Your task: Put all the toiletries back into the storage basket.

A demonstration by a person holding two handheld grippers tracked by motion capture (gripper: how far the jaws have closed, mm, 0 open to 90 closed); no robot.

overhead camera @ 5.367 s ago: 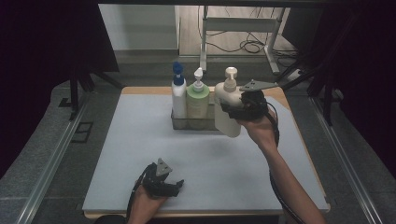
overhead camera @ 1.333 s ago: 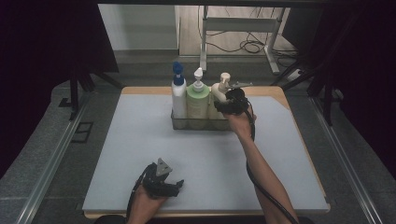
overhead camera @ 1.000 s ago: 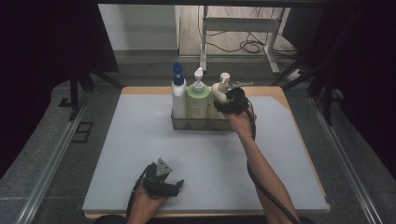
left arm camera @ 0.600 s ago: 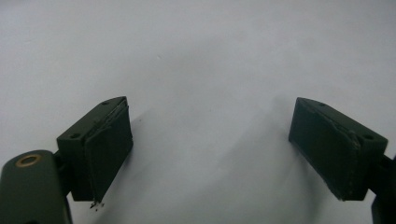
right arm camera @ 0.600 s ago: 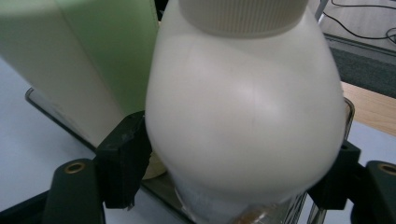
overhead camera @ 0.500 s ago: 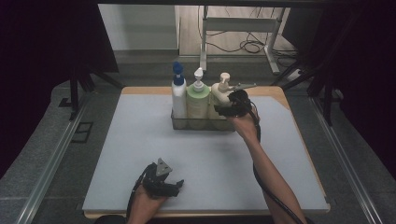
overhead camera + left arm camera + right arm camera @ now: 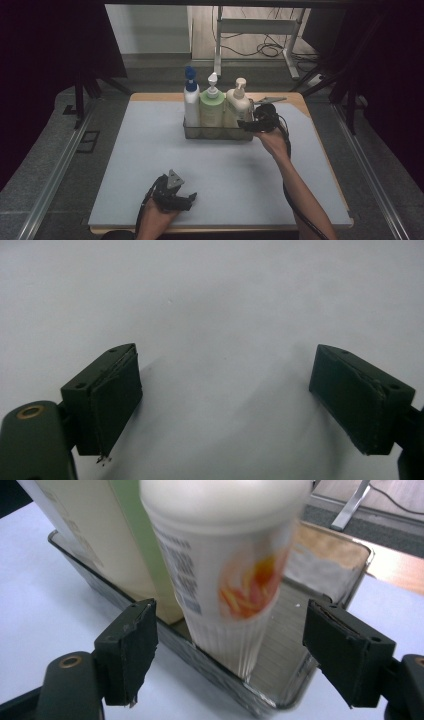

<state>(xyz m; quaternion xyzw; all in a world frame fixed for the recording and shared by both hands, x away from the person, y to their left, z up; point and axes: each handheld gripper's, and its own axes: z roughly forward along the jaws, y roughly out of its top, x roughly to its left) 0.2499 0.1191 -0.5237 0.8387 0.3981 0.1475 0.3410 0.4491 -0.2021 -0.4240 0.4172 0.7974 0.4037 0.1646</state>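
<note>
The cream bottle [image 7: 227,575] stood in the tray [image 7: 330,550], free between the right tool [image 7: 227,655], whose jaws had just been opening; the left tool [image 7: 225,405], at six o'clock on the surface [image 7: 150,150], was spread.

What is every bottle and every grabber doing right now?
Cream bottle: upright in the tray, let go.
Green bottle: upright, middle of tray.
Blue-capped bottle: upright, left end of tray.
Tray: on the table, holding three bottles.
Right gripper: jaws just opened, clear of the cream bottle.
Left gripper: open, holding nothing, near the mat.
</note>
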